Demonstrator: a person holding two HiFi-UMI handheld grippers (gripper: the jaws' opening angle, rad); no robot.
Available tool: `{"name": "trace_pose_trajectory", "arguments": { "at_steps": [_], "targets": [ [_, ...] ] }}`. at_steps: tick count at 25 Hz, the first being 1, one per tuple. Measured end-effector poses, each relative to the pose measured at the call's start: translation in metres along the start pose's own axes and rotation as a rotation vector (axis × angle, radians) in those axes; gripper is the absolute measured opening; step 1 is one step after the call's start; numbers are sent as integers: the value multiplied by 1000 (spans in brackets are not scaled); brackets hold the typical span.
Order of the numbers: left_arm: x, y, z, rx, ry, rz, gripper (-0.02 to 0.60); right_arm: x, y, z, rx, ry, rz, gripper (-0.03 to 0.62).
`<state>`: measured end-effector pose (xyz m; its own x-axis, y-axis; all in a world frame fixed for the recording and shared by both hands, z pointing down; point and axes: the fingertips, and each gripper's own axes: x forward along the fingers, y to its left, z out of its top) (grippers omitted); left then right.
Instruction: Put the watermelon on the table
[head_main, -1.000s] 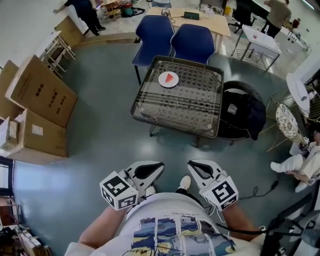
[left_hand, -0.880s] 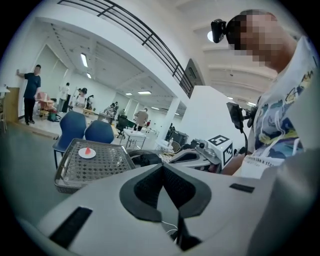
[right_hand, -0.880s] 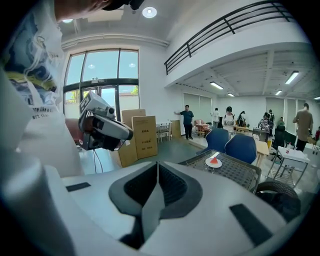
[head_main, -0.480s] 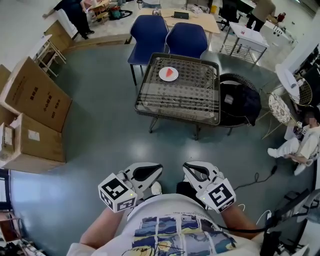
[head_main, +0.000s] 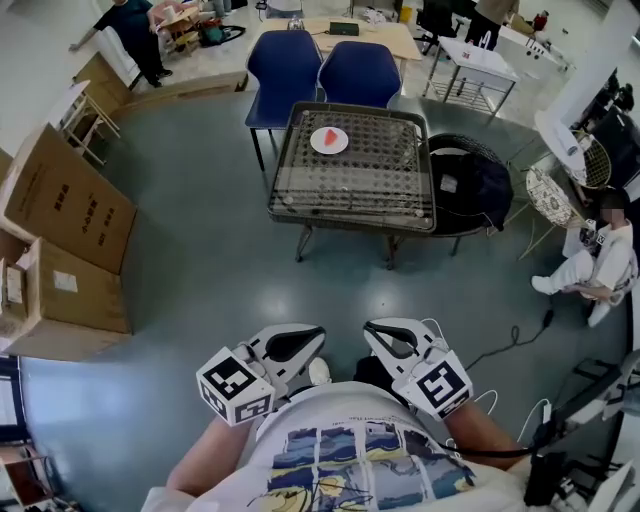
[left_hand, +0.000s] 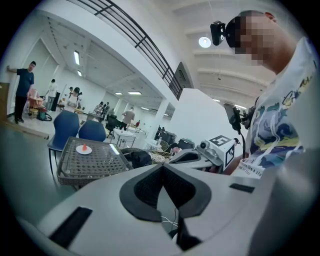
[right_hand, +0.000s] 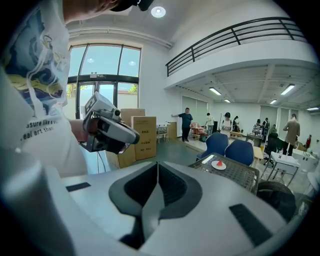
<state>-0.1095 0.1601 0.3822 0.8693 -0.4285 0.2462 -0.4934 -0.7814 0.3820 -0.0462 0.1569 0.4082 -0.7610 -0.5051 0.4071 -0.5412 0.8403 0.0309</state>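
Left gripper (head_main: 296, 343), right gripper (head_main: 392, 338) held at waist (both empty), jaws together.

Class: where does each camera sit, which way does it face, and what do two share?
Head view: on head, facing steeply down; left gripper, right gripper, shirt show.
Left gripper view: on it, along shut fingers toward table; right gripper shows.
Right gripper view: likewise; left gripper shows.
All share: table, watermelon.

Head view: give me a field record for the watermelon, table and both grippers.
watermelon: red slice on a white plate, far side of table
table: grid-patterned top, two blue chairs behind it
left gripper: shut, empty, by the person's torso
right gripper: shut, empty, beside the left
gap: both grippers well short of the table
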Motion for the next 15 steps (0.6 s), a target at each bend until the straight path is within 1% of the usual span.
{"name": "trace_pose_trajectory", "arguments": {
  "at_steps": [9,15],
  "targets": [
    [-5,-2,-4,3,-7,-15,9,2,9,4,-18,8,-12,17],
    [-10,1,-9,0,-10,-15,9,11,13,8,-31,-27,-11,17]
  ]
}}
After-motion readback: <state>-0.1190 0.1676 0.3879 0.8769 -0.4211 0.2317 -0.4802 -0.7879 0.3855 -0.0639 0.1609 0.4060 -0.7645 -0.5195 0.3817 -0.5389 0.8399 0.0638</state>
